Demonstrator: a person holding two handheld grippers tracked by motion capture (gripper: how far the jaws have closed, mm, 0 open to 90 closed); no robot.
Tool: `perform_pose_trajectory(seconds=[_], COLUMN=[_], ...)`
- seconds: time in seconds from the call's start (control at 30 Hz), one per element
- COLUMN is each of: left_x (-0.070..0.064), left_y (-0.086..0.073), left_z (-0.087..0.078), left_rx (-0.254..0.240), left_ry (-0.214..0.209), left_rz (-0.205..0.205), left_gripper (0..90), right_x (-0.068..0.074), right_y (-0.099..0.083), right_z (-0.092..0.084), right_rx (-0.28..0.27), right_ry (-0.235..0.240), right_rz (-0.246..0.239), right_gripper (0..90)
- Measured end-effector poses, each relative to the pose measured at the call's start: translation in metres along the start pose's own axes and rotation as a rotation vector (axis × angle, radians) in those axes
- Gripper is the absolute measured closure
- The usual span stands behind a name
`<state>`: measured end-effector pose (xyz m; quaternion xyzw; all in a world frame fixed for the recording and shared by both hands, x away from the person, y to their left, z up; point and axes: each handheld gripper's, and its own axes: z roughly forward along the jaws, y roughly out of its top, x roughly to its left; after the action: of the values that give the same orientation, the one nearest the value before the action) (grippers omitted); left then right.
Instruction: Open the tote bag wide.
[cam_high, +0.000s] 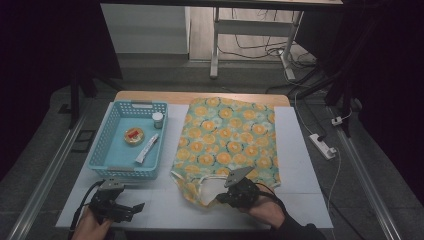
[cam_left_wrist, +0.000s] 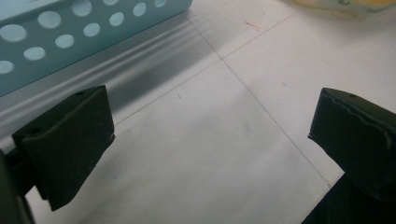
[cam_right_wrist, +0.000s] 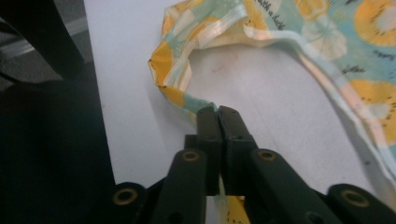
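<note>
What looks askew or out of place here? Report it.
The yellow-and-teal citrus-print fabric bag has its near-left corner bunched, where the right gripper pinches a handle strap. The light-blue perforated plastic basket looks tidy.

On the tabletop (cam_high: 300, 150) the basket (cam_high: 107, 145) lies left of the cloth bag (cam_high: 227, 142), with a jar (cam_high: 157, 120), a tin (cam_high: 134, 136) and a tube (cam_high: 147, 149) in it.

basket (cam_left_wrist: 70, 32) cut off, jar label (cam_high: 134, 136) unreadable

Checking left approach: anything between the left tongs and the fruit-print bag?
Nothing visible. Bare white table lies between the open left tongs and the bag; the blue basket sits off to the side.
</note>
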<state>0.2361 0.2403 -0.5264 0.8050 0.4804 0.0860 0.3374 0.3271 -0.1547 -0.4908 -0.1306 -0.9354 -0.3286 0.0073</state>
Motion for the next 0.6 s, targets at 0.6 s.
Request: perform_pose_trajectory(seconds=[0.6], left_x=[-0.0001], left_y=[0.0001], left_z=[0.0001], left_rx=[0.001], left_ry=[0.000], left_rz=[0.001], left_gripper=[0.1], right_x=[-0.0049], right_y=[0.0001], right_z=[-0.0014], right_rx=[-0.018], right_ry=[0.029], right_rz=[0.042], right_gripper=[81.6])
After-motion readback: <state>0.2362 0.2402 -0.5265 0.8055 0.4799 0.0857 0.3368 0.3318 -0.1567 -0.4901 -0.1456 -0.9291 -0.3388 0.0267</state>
